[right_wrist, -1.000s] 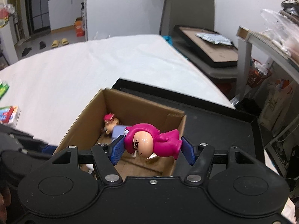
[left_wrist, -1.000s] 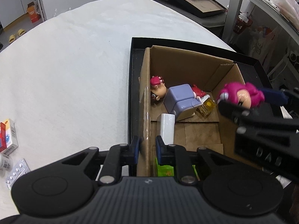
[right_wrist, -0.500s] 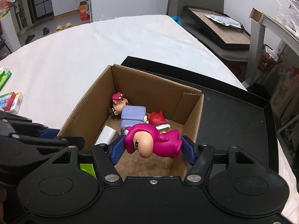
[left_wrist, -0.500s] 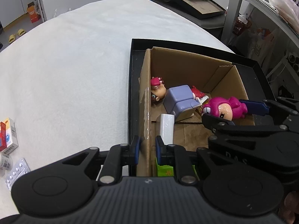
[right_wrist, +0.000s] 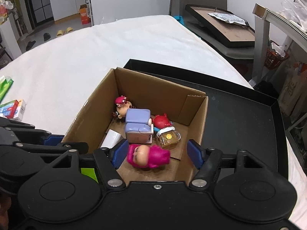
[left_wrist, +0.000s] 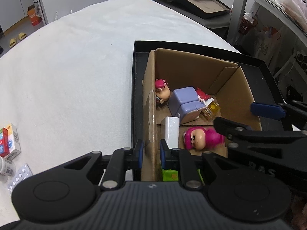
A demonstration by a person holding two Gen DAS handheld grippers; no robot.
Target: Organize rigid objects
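Left tool [left_wrist: 150, 151]: narrow, pads clamped on near-left wall of cardboard box [left_wrist: 151, 103]; one pad outside, one inside.

Right tool [right_wrist: 156, 154]: spread wide, gripping nothing. Blue pads either side of pink-haired figure [right_wrist: 148, 156] but clear of it. Seen from left wrist cam, right tool [left_wrist: 247, 118] over box's right wall.

Pink-haired figure [left_wrist: 201, 137]: inside box, near end, lying on side on box floor, face up-ish; slightly blurred, so can't tell if fully settled.

Other box contents, far end: lavender block toy [right_wrist: 139, 125] mid-floor; small doll w/ pink cap [right_wrist: 122, 106] at far-left corner, lying down; red toy [right_wrist: 162, 121] just right of lavender block; clear amber piece [right_wrist: 169, 137] near right wall. White cylinder [left_wrist: 170, 130] leaning by left wall, near end. Green item [left_wrist: 169, 174] at near-left corner, mostly hidden behind left tool.

Box sits in black tray [right_wrist: 243, 118], against tray's left edge; tray at right edge of worktop [left_wrist: 76, 67], white cloth cover.

Worktop left edge: medicine boxes [left_wrist: 9, 142], small white bottle [left_wrist: 5, 167], blister pack [left_wrist: 20, 177], well apart from tray.
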